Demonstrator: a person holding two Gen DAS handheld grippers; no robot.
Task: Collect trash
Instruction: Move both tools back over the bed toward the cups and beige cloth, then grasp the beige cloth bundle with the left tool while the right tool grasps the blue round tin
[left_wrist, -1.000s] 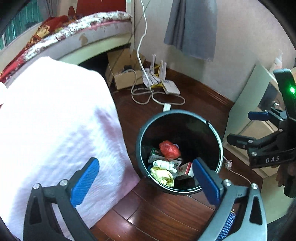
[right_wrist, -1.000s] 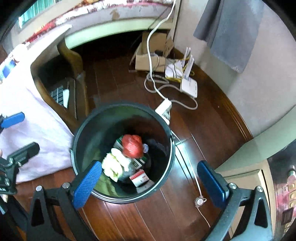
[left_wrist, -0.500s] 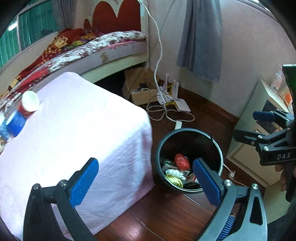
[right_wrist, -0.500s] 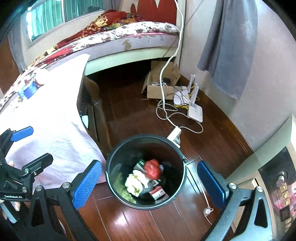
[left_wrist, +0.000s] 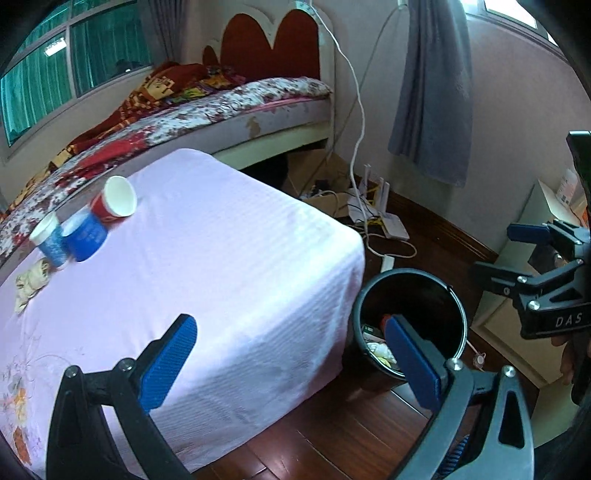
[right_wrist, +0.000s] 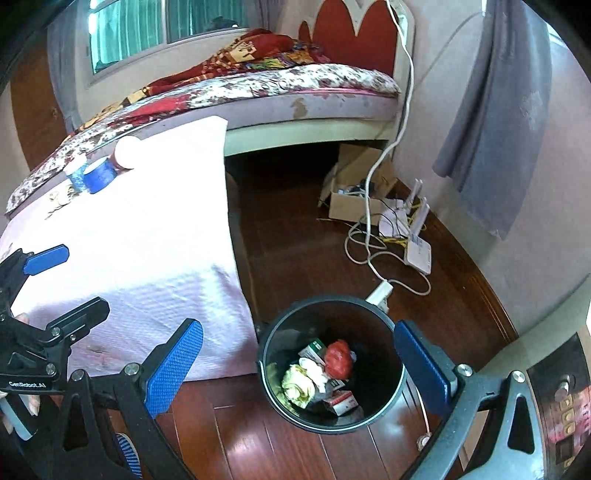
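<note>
The left gripper (left_wrist: 288, 363) hung spread and empty over the pink tablecloth's (left_wrist: 207, 266) near corner. The right gripper (right_wrist: 295, 369) was likewise spread, holding nothing, above the black bin (right_wrist: 332, 424) on the floor, where trash (right_wrist: 317, 373) lay. Paper cups (left_wrist: 86, 221) and a crumpled wad (left_wrist: 31, 280) sat at the table's far edge.

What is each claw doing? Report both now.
Left claw: open, holding nothing, above the pink-clothed table.
Right claw: open, holding nothing, above the round black trash bin.
</note>
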